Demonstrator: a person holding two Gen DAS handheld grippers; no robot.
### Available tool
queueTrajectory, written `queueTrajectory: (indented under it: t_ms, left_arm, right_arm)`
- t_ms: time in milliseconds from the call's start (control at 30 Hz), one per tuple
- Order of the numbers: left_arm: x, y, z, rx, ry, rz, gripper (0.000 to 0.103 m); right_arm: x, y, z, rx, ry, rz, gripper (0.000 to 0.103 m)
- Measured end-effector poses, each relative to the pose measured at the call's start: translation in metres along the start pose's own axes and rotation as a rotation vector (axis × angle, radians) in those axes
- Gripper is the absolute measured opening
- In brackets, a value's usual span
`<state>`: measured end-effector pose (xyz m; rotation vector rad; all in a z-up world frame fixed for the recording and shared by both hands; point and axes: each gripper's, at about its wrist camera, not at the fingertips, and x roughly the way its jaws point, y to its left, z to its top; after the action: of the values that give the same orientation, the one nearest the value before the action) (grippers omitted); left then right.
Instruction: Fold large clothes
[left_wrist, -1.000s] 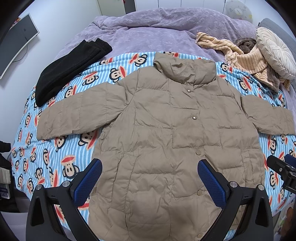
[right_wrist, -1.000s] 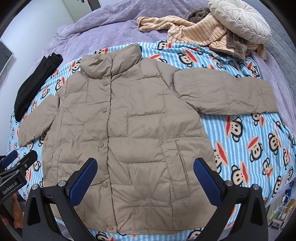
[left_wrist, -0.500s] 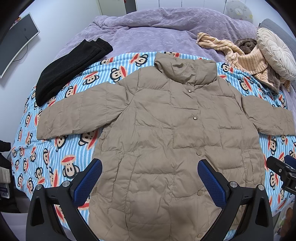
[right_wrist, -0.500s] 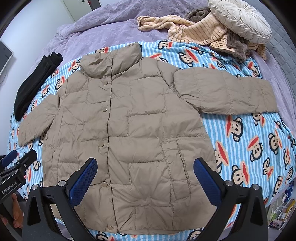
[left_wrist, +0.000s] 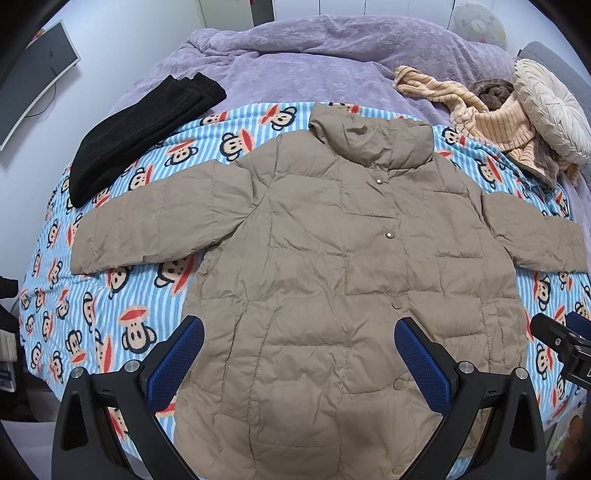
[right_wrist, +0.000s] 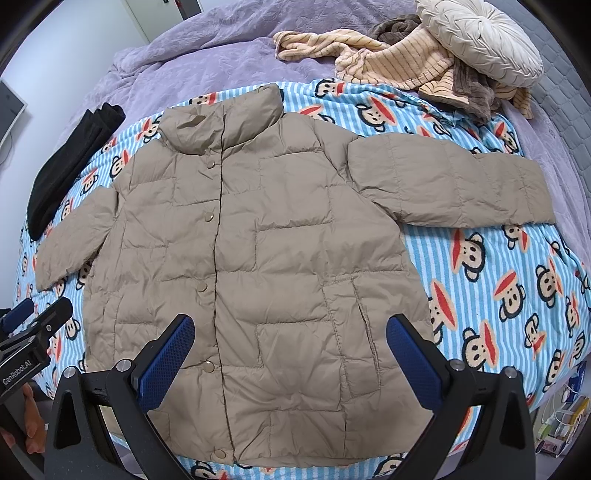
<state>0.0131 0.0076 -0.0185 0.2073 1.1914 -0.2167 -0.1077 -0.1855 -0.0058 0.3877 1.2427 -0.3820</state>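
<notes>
A tan quilted puffer jacket (left_wrist: 332, 266) lies flat and face up on a blue striped monkey-print blanket (left_wrist: 122, 314), buttoned, collar far, both sleeves spread sideways. It also shows in the right wrist view (right_wrist: 258, 266). My left gripper (left_wrist: 299, 358) is open and empty, above the jacket's lower left part. My right gripper (right_wrist: 290, 354) is open and empty, above the jacket's lower right part. The right gripper's tip shows at the left view's right edge (left_wrist: 557, 336); the left gripper shows at the right view's left edge (right_wrist: 33, 332).
A folded black garment (left_wrist: 136, 129) lies at the far left. A striped peach garment (left_wrist: 480, 110) and a round white cushion (left_wrist: 554, 107) lie at the far right. A purple duvet (left_wrist: 314, 62) covers the far bed. The near bed edge is just below the jacket's hem.
</notes>
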Motion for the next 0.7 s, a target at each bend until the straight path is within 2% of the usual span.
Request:
queueTrajectory:
  t_ms: [200,400,700]
  left_arm:
    - [0.000,0.007,-0.002,-0.023,0.001,-0.034,0.103]
    - [0.010,0.027,-0.008,-0.108,0.041,-0.142,0.103]
    - [0.042,0.090,-0.013,-0.234,0.040,-0.193,0.103]
  right_arm:
    - [0.002,0.002,-0.002,-0.003,0.001,-0.003,0.103]
    - [0.002,0.006,-0.010,-0.010,0.006,-0.001,0.103]
    - [0.007,0.039,-0.016,-0.074,0.048,0.034,0.103]
